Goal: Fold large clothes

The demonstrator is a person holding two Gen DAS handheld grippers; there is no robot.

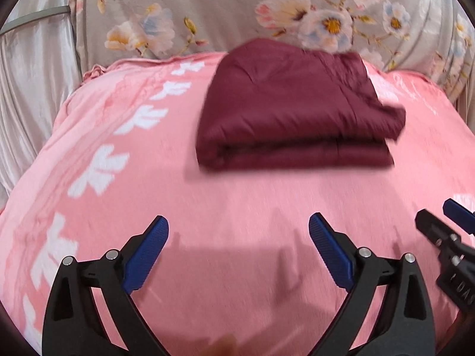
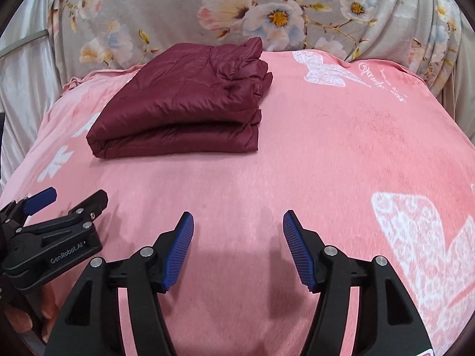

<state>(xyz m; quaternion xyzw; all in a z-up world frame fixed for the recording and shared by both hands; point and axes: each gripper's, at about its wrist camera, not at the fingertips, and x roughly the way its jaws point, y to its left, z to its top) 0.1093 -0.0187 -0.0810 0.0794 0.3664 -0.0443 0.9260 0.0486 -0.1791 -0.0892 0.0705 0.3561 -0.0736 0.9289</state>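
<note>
Left fingers: the left gripper [image 1: 239, 225] is released, its blue pads spread wide at the bottom of the left wrist view, nothing between them but pink cloth.
Right fingers: the right gripper [image 2: 238, 222] is released too, its pads apart at the bottom of the right wrist view, the gap bare.
Other gripper seen: the right gripper shows at the right edge of the left view, lower half; the left gripper shows at the lower left of the right view, with part of a hand [image 2: 44, 305] under it.
Under the fingers: a pink blanket [image 2: 297, 154] covers the surface and fills the lower and middle parts of both views; shadows of the fingers fall on it just ahead of the pads.
Blanket print: white flowers run down the left side in the left view; white butterflies lie at the upper right and lower right of the right view.
Jacket: a maroon jacket [image 1: 294, 112] [image 2: 184, 101] lies folded in a neat stack on the blanket, well apart from both grippers.
Jacket place: upper middle of the left view; upper left of centre in the right view, the folded edge toward the cameras.
Contact: no finger touches the jacket.
Behind: a grey floral sheet [image 2: 166, 9] hangs along the top of both views.
Far left: a pale satin curtain [image 1: 35, 89].
Sharpness: the left view is blurred.
</note>
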